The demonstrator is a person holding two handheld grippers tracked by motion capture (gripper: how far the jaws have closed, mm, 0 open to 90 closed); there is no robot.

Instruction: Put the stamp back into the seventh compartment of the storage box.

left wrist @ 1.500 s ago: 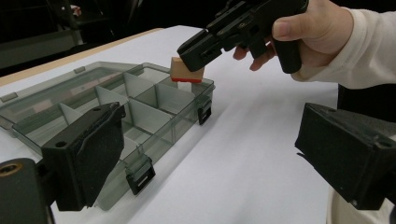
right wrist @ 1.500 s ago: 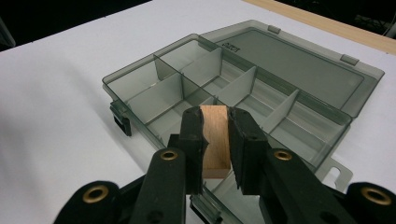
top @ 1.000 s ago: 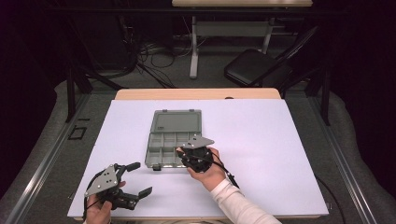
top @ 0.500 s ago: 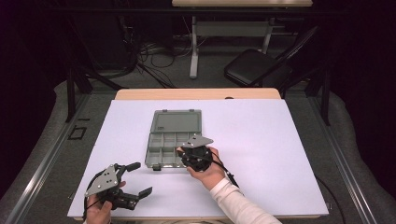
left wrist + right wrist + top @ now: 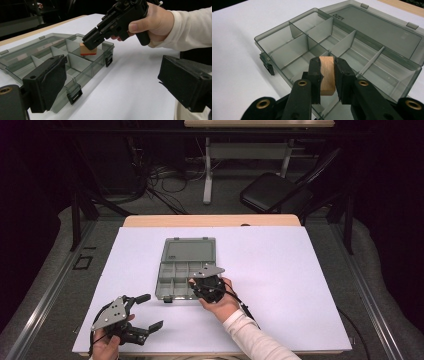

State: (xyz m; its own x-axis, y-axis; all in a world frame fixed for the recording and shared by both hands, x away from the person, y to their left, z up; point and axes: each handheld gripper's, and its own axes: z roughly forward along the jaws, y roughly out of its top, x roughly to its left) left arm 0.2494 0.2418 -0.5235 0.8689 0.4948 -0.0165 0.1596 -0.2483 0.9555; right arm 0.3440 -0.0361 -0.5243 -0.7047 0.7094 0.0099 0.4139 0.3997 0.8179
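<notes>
My right hand-held gripper (image 5: 327, 75) is clamped on a small wooden block (image 5: 327, 75), low in the centre of its own view, held over a near compartment of the open grey organiser box (image 5: 186, 268). In the high view's lower left my left hand-held gripper (image 5: 150, 311) sits over the white bench (image 5: 300, 285), jaws spread apart, nothing between them.

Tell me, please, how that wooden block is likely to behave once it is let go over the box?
The block looks stiff: the right claw clamps it without any dent. Its flat faces suggest it would settle rather than roll. It seems light, being small bare wood, so it may bounce slightly off the hard plastic box.
</notes>
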